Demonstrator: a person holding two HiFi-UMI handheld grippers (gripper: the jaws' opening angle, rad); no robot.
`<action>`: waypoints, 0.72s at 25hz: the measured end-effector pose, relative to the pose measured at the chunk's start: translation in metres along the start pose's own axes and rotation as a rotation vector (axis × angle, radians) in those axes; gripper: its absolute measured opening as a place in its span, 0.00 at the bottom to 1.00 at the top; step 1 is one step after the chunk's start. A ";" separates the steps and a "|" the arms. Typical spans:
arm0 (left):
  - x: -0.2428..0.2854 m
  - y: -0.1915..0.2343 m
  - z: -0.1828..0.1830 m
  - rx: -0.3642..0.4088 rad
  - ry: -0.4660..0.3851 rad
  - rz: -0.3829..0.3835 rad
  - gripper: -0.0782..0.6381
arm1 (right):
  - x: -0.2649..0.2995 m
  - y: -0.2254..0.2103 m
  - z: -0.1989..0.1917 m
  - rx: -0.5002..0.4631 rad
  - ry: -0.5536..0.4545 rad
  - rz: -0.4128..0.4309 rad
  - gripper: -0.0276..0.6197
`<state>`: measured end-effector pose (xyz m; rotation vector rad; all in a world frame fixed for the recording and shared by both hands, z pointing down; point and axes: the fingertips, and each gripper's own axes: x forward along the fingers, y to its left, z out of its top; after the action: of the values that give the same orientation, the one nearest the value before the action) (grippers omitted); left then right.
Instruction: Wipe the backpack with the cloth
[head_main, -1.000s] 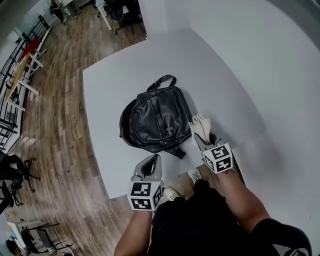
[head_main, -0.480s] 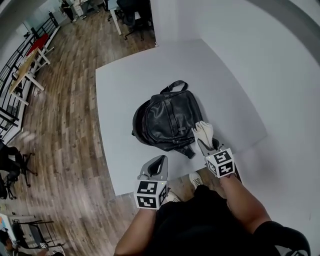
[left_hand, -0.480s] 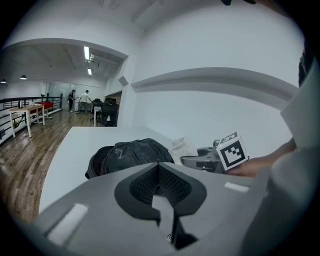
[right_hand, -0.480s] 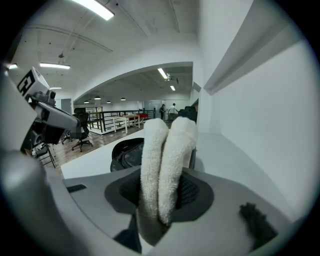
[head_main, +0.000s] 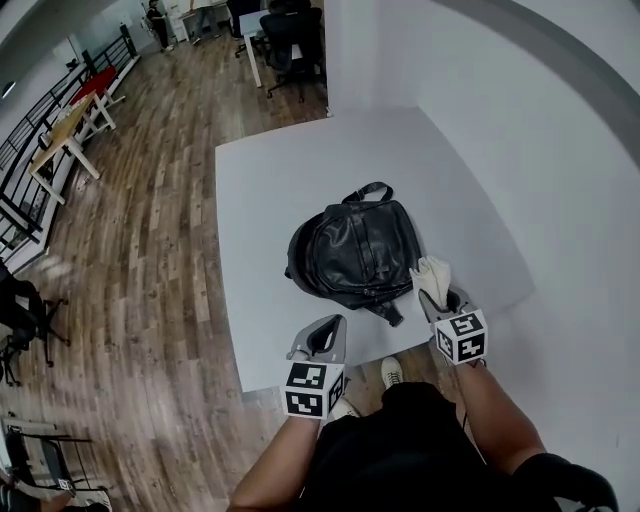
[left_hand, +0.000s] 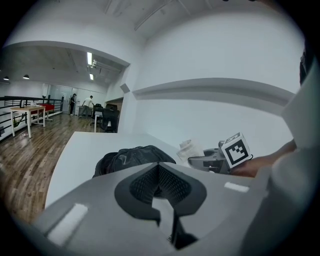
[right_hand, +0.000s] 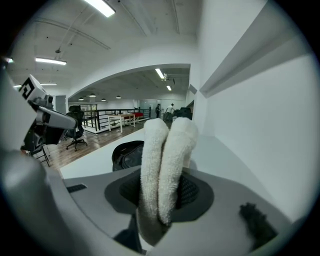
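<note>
A black leather backpack (head_main: 356, 254) lies flat on the white table (head_main: 280, 190), its handle pointing away from me. My right gripper (head_main: 437, 296) is shut on a folded white cloth (head_main: 432, 273), held just right of the backpack's near corner. In the right gripper view the cloth (right_hand: 165, 165) stands up between the jaws, with the backpack (right_hand: 128, 152) beyond. My left gripper (head_main: 328, 340) hangs shut and holds nothing at the table's near edge. The left gripper view shows the backpack (left_hand: 131, 158) ahead, and the right gripper (left_hand: 212, 161) with the cloth (left_hand: 189, 149).
The table stands in a corner against white walls (head_main: 540, 150). Wooden floor (head_main: 130, 250) spreads to the left, with desks and office chairs (head_main: 290, 30) farther back and a railing (head_main: 30, 150) at the far left. My shoes (head_main: 392, 372) show below the table's edge.
The head view has shifted, so the table and backpack sit farther right and smaller. Both grippers keep their places relative to the backpack, the right one still holding the cloth.
</note>
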<state>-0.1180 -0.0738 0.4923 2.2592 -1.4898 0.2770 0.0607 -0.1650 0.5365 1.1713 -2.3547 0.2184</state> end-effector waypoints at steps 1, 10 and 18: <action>-0.001 0.001 0.000 -0.001 -0.002 0.002 0.12 | -0.001 0.000 0.001 0.000 0.000 -0.005 0.24; 0.002 0.021 0.005 -0.015 -0.014 0.046 0.12 | 0.018 0.019 0.062 -0.008 -0.101 0.073 0.24; 0.003 0.054 0.011 -0.058 -0.034 0.158 0.12 | 0.101 0.058 0.114 -0.057 -0.110 0.246 0.24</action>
<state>-0.1664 -0.0996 0.4958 2.1149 -1.6751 0.2402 -0.0770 -0.2400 0.4924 0.8865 -2.5828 0.1721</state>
